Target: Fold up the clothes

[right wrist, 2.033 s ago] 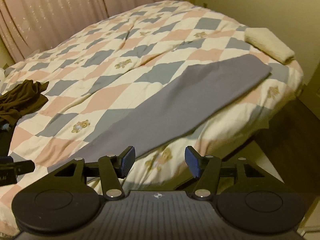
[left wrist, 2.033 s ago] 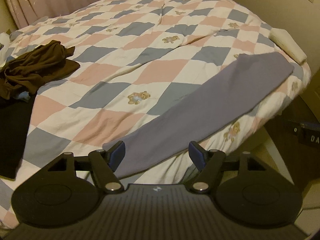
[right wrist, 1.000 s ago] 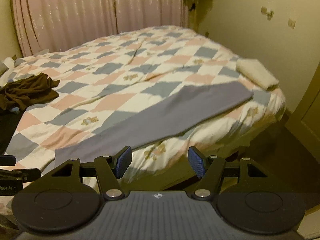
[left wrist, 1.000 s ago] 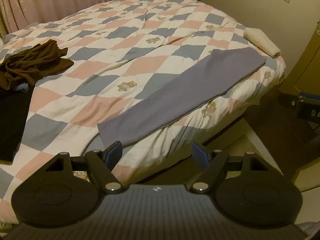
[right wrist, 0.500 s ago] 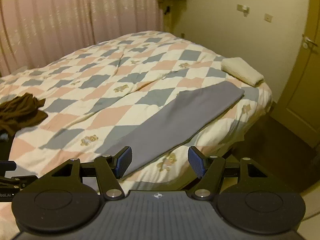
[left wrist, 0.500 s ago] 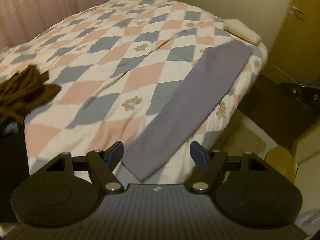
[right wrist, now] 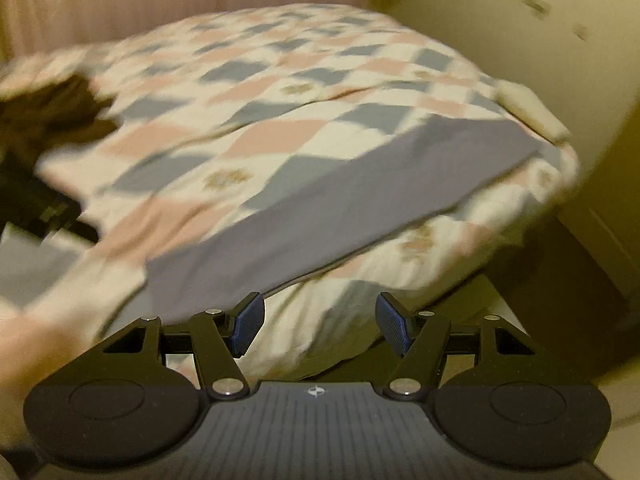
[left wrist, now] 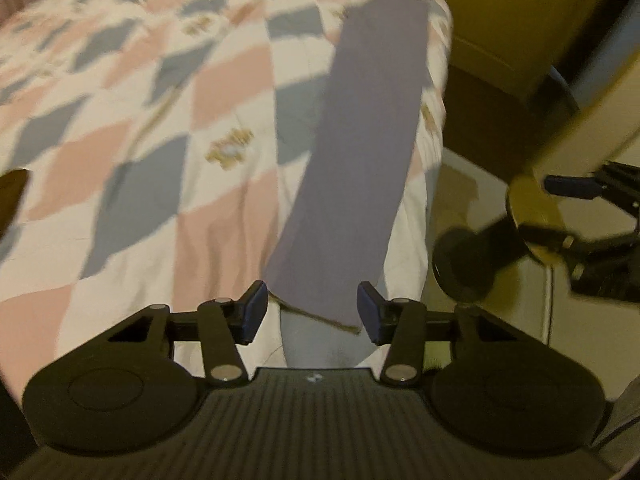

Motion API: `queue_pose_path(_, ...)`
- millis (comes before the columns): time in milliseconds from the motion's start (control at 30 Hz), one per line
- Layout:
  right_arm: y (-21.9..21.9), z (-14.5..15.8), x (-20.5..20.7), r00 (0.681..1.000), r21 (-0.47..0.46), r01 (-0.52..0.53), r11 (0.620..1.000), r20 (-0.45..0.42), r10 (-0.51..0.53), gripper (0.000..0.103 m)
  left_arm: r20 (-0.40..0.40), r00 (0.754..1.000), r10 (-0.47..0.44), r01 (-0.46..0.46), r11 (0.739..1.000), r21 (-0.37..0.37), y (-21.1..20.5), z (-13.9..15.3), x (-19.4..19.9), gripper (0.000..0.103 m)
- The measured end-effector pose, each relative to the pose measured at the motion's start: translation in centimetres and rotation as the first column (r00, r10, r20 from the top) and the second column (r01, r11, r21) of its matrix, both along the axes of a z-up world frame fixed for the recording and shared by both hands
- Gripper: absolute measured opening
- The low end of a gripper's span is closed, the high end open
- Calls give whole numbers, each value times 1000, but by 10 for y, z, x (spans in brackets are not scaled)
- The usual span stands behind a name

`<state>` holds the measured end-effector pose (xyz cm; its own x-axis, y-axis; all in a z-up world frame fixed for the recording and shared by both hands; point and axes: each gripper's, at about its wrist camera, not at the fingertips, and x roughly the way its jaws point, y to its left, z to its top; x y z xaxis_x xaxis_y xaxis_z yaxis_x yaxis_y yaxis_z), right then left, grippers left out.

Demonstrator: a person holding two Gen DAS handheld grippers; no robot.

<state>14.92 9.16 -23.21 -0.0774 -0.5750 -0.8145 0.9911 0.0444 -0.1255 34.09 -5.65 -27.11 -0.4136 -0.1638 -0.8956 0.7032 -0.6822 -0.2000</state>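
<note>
A long grey-purple cloth (left wrist: 352, 152) lies flat in a strip along the bed's edge and runs straight away from me in the left wrist view. Its near end sits just in front of my left gripper (left wrist: 312, 314). The jaws are closing, the cloth's hem shows between them, and the pads do not press on it. My right gripper (right wrist: 320, 322) hovers off the side of the bed, below the cloth (right wrist: 340, 200). Its jaws are closing slightly, with nothing between them. The right gripper (left wrist: 576, 188) also shows at the right of the left wrist view, over the floor.
The checked quilt (left wrist: 160, 140) covers the bed. A brown garment (right wrist: 60, 108) and dark clothes lie at the far left. A cream folded towel (right wrist: 528, 108) sits at the bed's far corner. Floor and a yellow door (left wrist: 520, 20) lie beside the bed. Both views are blurred.
Both grippers have dropped closer to the bed's edge. The left one has rolled and come up to the cloth's near end, and its jaws have narrowed.
</note>
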Motion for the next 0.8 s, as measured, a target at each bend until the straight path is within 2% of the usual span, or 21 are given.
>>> queue_pose_path(167,-5,-56,59,976,55,-198,979,-86,202,57,-3,999,-42,42,996,83,-35,-48,-2,43)
queue_pose_path(300,-10,-88,93,945,74,-291,954,-134,299,57,-36,997,-75,79,988,133,-58,-75,-6,43)
queue_pose_path(467,-15,-116,121,925,89,-337,937,-154,347,55,-95,984,-150,165,970,177,-74,-96,-19,42)
queue_pose_path(633,-16,-126,128,927,77,-326,942,-167,335,53,-131,970,-205,231,944,236,-93,-115,-33,38)
queue_pose_path(800,-19,-127,128,931,54,-325,944,-158,330,53,-191,967,-171,232,900,368,-117,-135,-25,37)
